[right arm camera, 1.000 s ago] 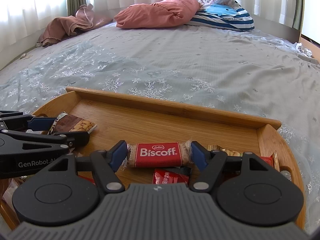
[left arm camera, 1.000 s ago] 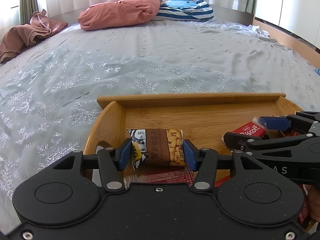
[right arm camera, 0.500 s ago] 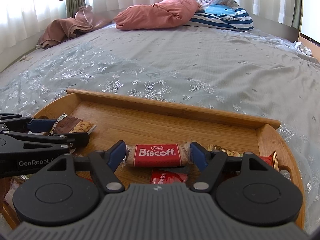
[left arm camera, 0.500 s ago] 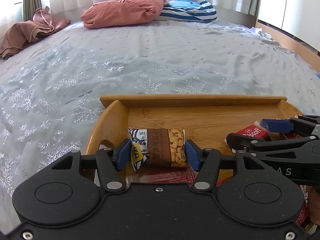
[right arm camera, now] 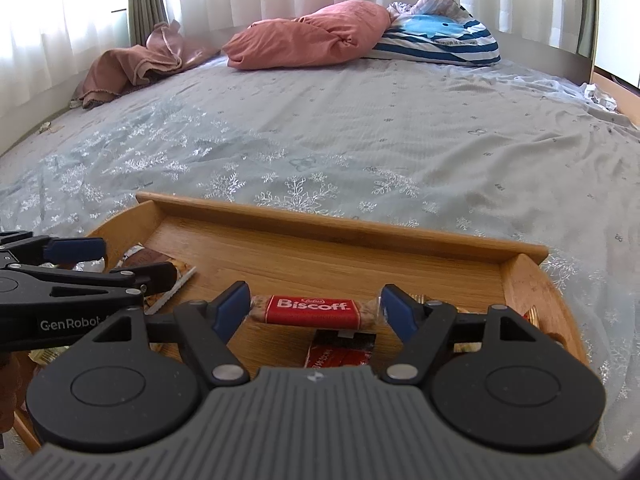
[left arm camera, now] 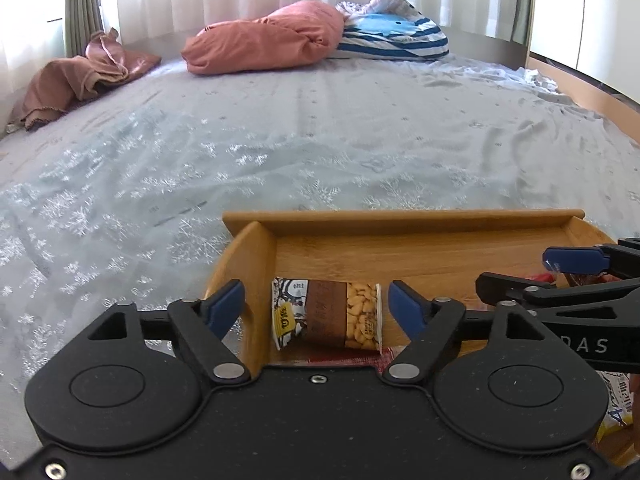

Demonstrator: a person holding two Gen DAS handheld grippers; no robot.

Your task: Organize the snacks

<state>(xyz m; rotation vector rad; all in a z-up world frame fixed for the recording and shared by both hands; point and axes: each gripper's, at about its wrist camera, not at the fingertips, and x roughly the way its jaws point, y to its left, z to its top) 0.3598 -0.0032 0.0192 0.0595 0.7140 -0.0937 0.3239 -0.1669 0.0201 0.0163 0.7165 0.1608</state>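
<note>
A wooden tray (left arm camera: 400, 220) lies on the bed and also shows in the right wrist view (right arm camera: 320, 228). My left gripper (left arm camera: 318, 308) is open; a peanut packet (left arm camera: 326, 314) lies in the tray's left end between its fingers, touching neither. My right gripper (right arm camera: 314, 310) is open just wider than a red Biscoff biscuit packet (right arm camera: 314, 310) lying between its fingers over the tray's middle. The right gripper (left arm camera: 560, 272) enters the left wrist view at the right. The left gripper (right arm camera: 80, 272) enters the right wrist view at the left. More red packets (right arm camera: 340, 354) lie under the Biscoff.
The tray sits on a pale blue snowflake bedspread (left arm camera: 320, 140). A pink pillow (left arm camera: 264, 40), a blue striped cushion (left arm camera: 392, 36) and a brown cloth (left arm camera: 80, 76) lie at the far end. More snack packets (left arm camera: 616, 404) lie at the tray's right.
Both grippers have opened. The left let go of the peanut packet, which now lies in the tray. The right pads have drawn back from the Biscoff packet's ends.
</note>
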